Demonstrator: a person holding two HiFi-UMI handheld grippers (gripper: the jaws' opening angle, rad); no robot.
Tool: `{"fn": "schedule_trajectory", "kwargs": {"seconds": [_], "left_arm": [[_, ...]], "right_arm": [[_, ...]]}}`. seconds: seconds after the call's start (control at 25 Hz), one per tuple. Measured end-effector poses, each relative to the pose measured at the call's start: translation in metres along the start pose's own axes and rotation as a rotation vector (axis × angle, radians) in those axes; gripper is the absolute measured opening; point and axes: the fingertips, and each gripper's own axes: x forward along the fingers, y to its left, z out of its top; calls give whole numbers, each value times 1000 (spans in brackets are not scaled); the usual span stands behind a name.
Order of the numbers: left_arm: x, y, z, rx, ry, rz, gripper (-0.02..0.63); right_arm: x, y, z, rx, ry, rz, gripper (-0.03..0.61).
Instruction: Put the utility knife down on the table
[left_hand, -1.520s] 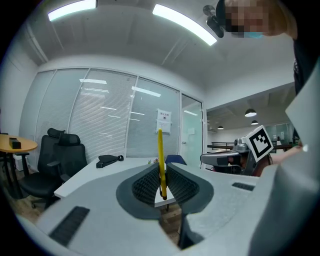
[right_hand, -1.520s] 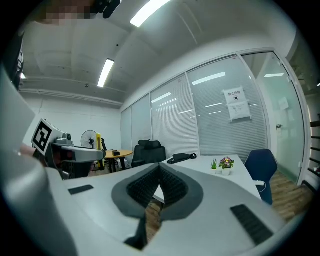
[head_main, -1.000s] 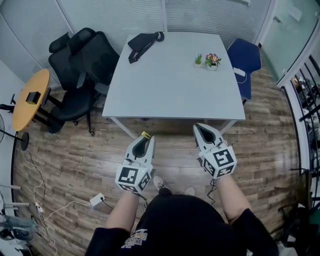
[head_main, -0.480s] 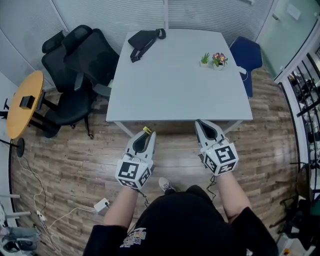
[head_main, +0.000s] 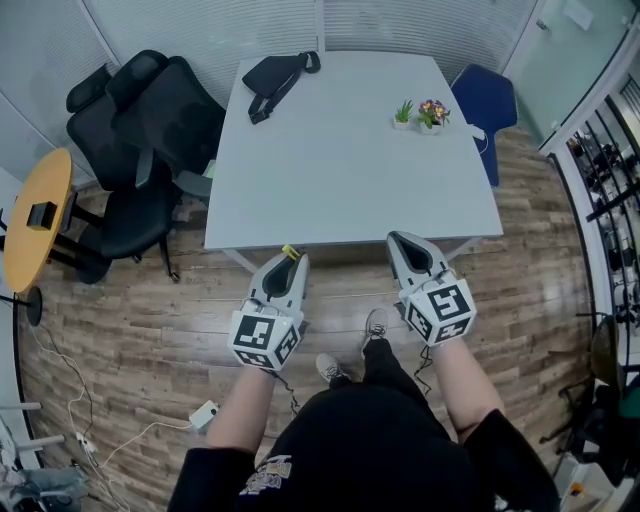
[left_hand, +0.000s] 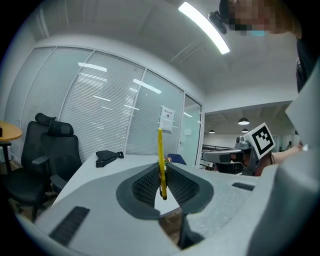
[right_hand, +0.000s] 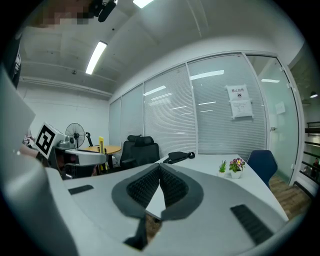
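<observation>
My left gripper (head_main: 291, 256) (left_hand: 162, 172) is shut on a thin yellow utility knife (left_hand: 160, 161), which stands upright between the jaws; its yellow tip (head_main: 290, 252) pokes out near the table's front edge. My right gripper (head_main: 398, 240) (right_hand: 159, 170) is shut with nothing between its jaws, just before the same edge. The white table (head_main: 350, 170) lies ahead of both grippers. From the right gripper view the left gripper and the yellow knife (right_hand: 101, 145) show at the left.
On the table lie a black pouch (head_main: 272, 75) at the far left and two small potted plants (head_main: 418, 113) at the far right. Black office chairs (head_main: 150, 120) stand left of the table, a blue chair (head_main: 486, 105) right of it. A round wooden table (head_main: 35, 215) stands far left.
The person has stepped toward the table; both grippers have come up to its front edge. The left gripper keeps hold of the knife.
</observation>
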Motion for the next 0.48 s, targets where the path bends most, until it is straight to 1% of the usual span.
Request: {"fn": "schedule_trajectory", "kwargs": {"seconds": [0.24, 0.48], "left_arm": [[25, 2, 2, -1, 7, 10, 43], [63, 0, 3, 1, 25, 34, 43]], "right_arm": [[16, -22, 0, 14, -1, 11, 5], [36, -56, -1, 43, -2, 40, 8]]}}
